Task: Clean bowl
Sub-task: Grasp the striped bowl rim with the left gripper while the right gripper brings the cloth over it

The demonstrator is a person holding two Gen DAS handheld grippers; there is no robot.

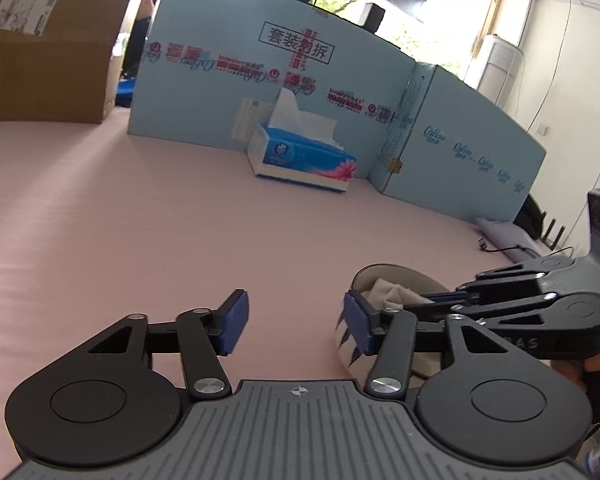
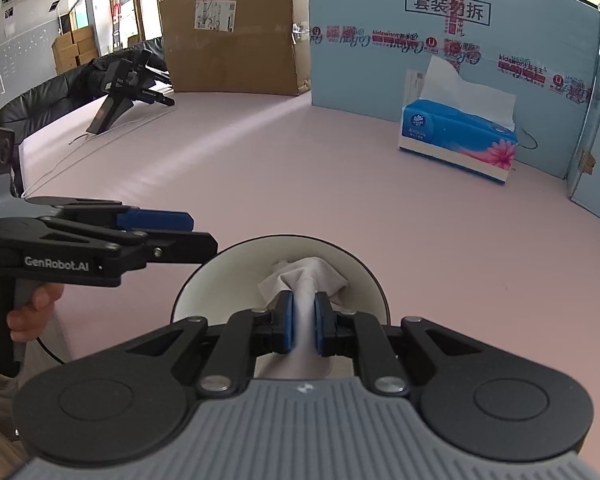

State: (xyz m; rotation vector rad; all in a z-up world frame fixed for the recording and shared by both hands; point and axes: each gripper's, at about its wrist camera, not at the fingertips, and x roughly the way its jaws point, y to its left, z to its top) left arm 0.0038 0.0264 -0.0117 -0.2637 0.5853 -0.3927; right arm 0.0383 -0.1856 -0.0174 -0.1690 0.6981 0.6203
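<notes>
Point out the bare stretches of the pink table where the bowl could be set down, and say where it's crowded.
Free: the wide pink table between the bowl and the tissue box, and the stretch toward the brown carton. Crowded: the near edge, where the left gripper flanks the bowl while the right gripper pinches a tissue inside.
</notes>
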